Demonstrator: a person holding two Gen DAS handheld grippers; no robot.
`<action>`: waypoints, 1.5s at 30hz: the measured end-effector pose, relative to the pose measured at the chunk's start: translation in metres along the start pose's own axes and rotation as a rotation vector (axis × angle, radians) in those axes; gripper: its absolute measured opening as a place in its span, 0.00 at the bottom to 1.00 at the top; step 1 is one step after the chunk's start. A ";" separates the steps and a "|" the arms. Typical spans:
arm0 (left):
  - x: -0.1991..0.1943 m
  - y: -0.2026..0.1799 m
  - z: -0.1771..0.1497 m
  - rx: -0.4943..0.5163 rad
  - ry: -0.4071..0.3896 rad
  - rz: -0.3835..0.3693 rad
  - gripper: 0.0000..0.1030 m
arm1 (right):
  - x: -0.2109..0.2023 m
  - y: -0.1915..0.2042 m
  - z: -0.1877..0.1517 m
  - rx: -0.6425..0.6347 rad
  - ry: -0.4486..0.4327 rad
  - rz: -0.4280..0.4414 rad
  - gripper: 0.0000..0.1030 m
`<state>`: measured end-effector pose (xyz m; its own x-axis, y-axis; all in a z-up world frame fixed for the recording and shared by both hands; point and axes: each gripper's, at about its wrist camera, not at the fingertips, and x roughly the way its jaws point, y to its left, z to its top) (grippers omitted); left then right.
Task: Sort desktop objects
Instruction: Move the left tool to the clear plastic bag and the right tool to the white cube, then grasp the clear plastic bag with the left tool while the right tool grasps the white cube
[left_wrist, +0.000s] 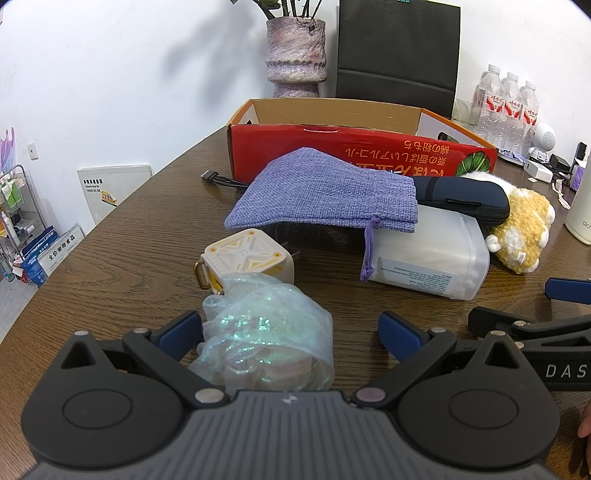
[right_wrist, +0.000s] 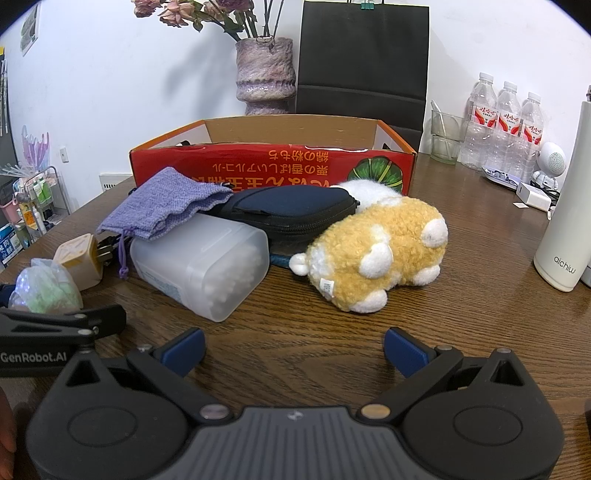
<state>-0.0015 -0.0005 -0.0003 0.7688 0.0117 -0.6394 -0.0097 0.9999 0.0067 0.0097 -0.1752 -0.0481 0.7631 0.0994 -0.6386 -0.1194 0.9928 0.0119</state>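
Left hand-held gripper (left_wrist: 290, 330): I hold it spread wide, tilted down at the desk (left_wrist: 129, 258); a crinkled iridescent plastic wrap (left_wrist: 264, 332) sits between its blue pads, and I cannot tell whether either pad touches it.
Right hand-held gripper (right_wrist: 293, 350): spread just as wide over bare wood, pinching nothing, the plush (right_wrist: 376, 254) just ahead of it.
Plug (left_wrist: 245, 264): one cream-and-yellow cube, hard plastic, just behind the wrap; its prongs point away toward the pouch.
Pouch (left_wrist: 325, 192): one lilac coarse-weave drawstring bag, draped over the tub, mouth to the right in my left view, cord hanging over the tub's edge.
Tub (right_wrist: 207, 266): one frosted plastic box of cotton swabs, lying on its side, long axis slanting from back left toward my right gripper, swab tips facing that camera.
Case (right_wrist: 291, 214): one navy zip case, soft, long axis across the desk, lying behind the tub, the pouch overlapping its left end.
Plush (left_wrist: 522, 230): one fluffy tan-and-white toy on its side, paws toward me, right of the tub.
Box (right_wrist: 273, 166): one red cardboard tray, open-topped, behind the heap, its print upside down.
Background: one mottled lilac vase (right_wrist: 266, 74), three water bottles (right_wrist: 506, 125), one white flask (right_wrist: 565, 206).
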 end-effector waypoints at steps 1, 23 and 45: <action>0.000 0.000 0.000 0.000 0.000 0.000 1.00 | -0.001 0.000 -0.001 0.000 0.000 0.000 1.00; 0.000 0.000 0.000 0.000 0.000 -0.001 1.00 | -0.001 -0.001 -0.001 0.002 0.001 -0.001 1.00; -0.036 0.041 -0.002 -0.118 -0.130 -0.086 0.86 | -0.026 -0.003 0.000 0.050 -0.031 0.156 0.89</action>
<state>-0.0308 0.0399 0.0215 0.8460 -0.0657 -0.5291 -0.0100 0.9903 -0.1389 -0.0097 -0.1805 -0.0321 0.7570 0.2540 -0.6020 -0.2066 0.9671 0.1482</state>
